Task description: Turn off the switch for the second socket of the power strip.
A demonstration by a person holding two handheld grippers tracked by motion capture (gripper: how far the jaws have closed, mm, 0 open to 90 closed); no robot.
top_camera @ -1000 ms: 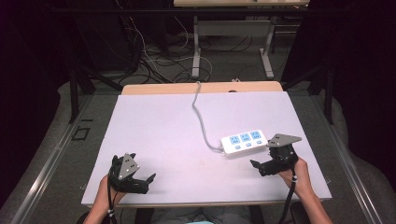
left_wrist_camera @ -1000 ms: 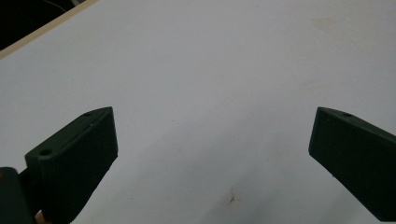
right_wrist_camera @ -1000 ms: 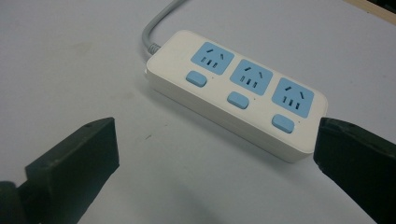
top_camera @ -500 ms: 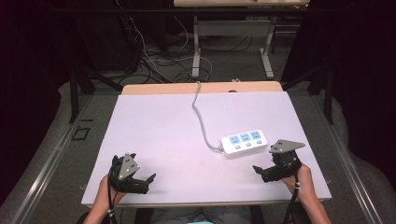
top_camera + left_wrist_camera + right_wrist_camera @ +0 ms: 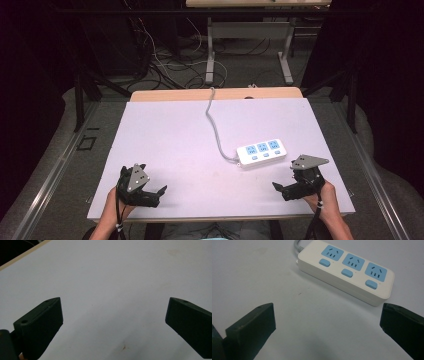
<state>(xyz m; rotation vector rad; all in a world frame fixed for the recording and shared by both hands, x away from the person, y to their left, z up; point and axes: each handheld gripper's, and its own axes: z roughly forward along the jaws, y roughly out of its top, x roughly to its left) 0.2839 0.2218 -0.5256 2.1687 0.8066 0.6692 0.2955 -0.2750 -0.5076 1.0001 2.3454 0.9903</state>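
Right gripper (image 5: 286, 190): yours, held low at the near right corner of the table (image 5: 165, 125), jaws spread wide and empty, aimed toward the power strip (image 5: 262, 152). In the right gripper view the strip (image 5: 347, 270) lies just beyond the jaw tips, not touching them.

Left gripper (image 5: 150, 192): yours, resting at the near left edge, jaws likewise wide apart with nothing between them, well apart from the strip.

Item: power strip, white body, three blue sockets, three blue switches. It lies flat on the right half of the table, slightly askew. A grey cable (image 5: 215, 125) leaves its left end and runs over the far edge.

Handling, as judged:
- Rigid plastic shell; it should not give under your jaws.
- Probably light, but the cable will likely drag and pull at one end when you lift or slide it.
- Smooth, rounded sides; likely slippery, so grip squarely.
- Not fragile, though the switches can be pressed by accident.

Where to hold: clamp across the short width, on the two long side walls, near the middle. Avoid the top face and the cable root.
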